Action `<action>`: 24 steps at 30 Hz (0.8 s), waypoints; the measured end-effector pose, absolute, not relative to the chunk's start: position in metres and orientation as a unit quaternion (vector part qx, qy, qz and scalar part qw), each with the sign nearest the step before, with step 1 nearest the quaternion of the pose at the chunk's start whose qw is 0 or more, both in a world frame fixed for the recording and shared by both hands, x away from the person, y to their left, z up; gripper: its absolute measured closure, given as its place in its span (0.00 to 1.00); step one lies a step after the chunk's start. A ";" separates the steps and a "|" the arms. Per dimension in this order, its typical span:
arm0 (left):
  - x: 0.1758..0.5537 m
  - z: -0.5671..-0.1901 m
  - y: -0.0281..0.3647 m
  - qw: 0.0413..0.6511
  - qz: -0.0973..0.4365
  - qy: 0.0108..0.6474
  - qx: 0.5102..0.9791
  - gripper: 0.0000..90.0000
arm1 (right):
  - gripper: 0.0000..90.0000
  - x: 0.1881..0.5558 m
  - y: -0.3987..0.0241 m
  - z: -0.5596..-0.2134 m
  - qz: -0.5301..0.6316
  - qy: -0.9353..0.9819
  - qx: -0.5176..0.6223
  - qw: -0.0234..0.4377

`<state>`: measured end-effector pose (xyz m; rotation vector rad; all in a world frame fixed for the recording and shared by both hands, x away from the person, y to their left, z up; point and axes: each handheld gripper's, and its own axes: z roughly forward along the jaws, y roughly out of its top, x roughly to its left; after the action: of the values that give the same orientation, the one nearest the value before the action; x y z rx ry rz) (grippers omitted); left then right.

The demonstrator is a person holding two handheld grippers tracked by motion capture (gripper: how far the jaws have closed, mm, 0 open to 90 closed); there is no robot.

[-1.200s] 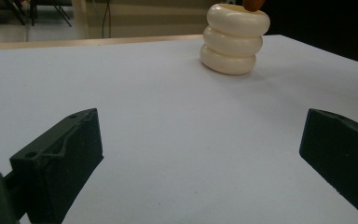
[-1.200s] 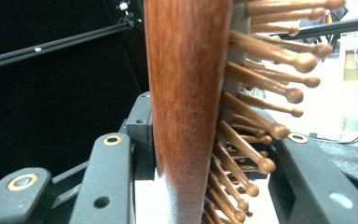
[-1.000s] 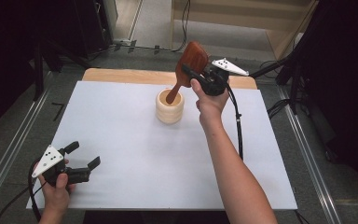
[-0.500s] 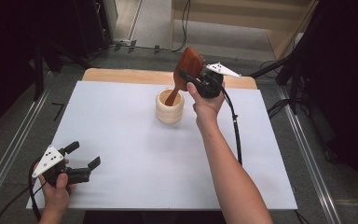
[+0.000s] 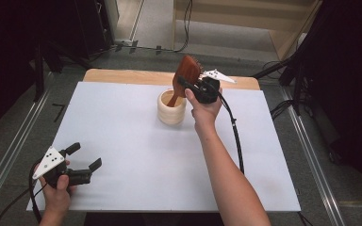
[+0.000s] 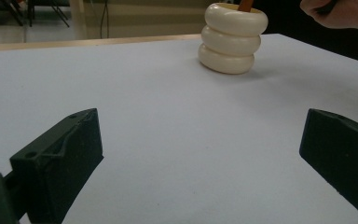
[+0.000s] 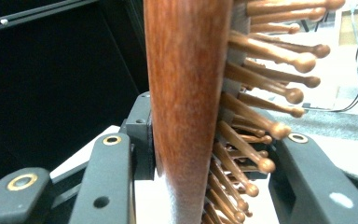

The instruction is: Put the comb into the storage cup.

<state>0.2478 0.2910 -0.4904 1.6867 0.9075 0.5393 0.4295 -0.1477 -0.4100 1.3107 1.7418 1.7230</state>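
A brown wooden hairbrush [image 5: 185, 75] stands tilted with its handle down inside a cream ribbed cup [image 5: 171, 107] at the back middle of the white table. My right gripper [image 5: 188, 84] is shut on the brush's head, just right of the cup. Up close, the brush's back [image 7: 189, 93] and its wooden bristles [image 7: 265, 70] sit squeezed between the black jaws. My left gripper [image 5: 84, 157] rests open at the front left corner with nothing between its fingers [image 6: 63, 154]. From there the cup [image 6: 233, 39] stands far ahead.
The white table [image 5: 136, 155] has a wooden strip [image 5: 122, 76] along its back edge. Metal rails [image 5: 9, 155] run along both sides on the floor. Cables [image 5: 235, 141] trail from the right gripper over the table.
The right gripper has come down with the hairbrush, so the handle sits deeper in the cup. The left gripper has stayed where it was.
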 end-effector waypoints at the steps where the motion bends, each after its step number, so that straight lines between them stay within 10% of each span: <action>1: 0.248 -0.490 0.291 0.545 0.227 0.383 0.711 0.00 | 0.60 0.430 -0.147 -0.412 0.608 0.617 0.466 0.180; 24: 0.248 -0.491 0.291 0.545 0.227 0.383 0.711 0.00 | 0.60 0.434 -0.141 -0.440 0.606 0.605 0.494 0.151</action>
<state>0.2481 0.2906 -0.4907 1.6863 0.9096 0.5376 0.4344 -0.1408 -0.4398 1.4173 1.7375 1.7407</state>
